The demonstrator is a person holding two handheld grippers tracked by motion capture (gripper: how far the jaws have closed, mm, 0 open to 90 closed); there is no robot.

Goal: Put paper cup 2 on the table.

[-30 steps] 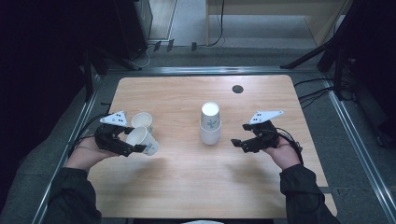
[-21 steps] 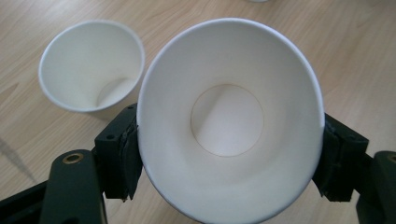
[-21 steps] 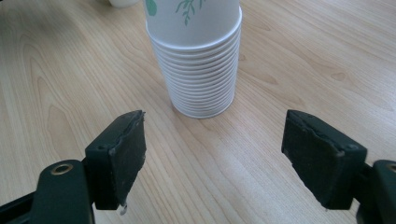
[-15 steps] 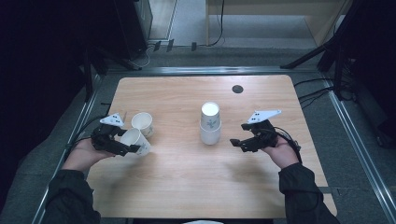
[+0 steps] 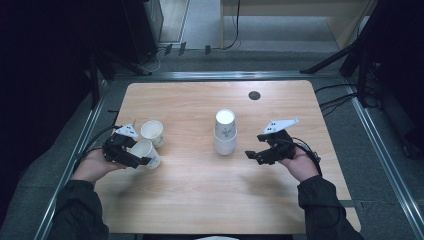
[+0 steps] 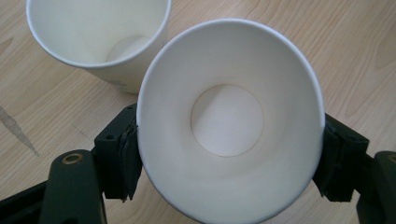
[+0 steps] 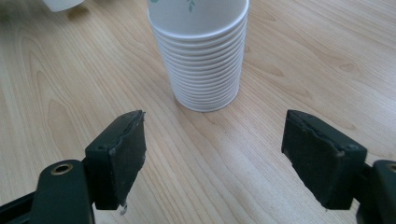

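My left gripper [image 5: 142, 159] is shut on a white paper cup [image 5: 146, 153] at the table's left side; in the left gripper view the cup [image 6: 231, 121] sits between both jaws with its mouth toward the camera. A second white cup [image 5: 152, 132] stands upright just behind it, also seen as the cup [image 6: 100, 37] at upper left. A stack of upside-down paper cups [image 5: 225, 132] stands at the table's middle. My right gripper [image 5: 253, 155] is open, a short way right of the stack [image 7: 201, 51], with nothing between its jaws.
The wooden table [image 5: 200, 200] has a small dark round hole [image 5: 254, 95] near its far right side. Metal rails run along the table's left and right edges. Cables trail off both grippers toward the sides.
My left gripper has drawn back toward the table's left with the cup, tilting it more. The right gripper has barely moved.
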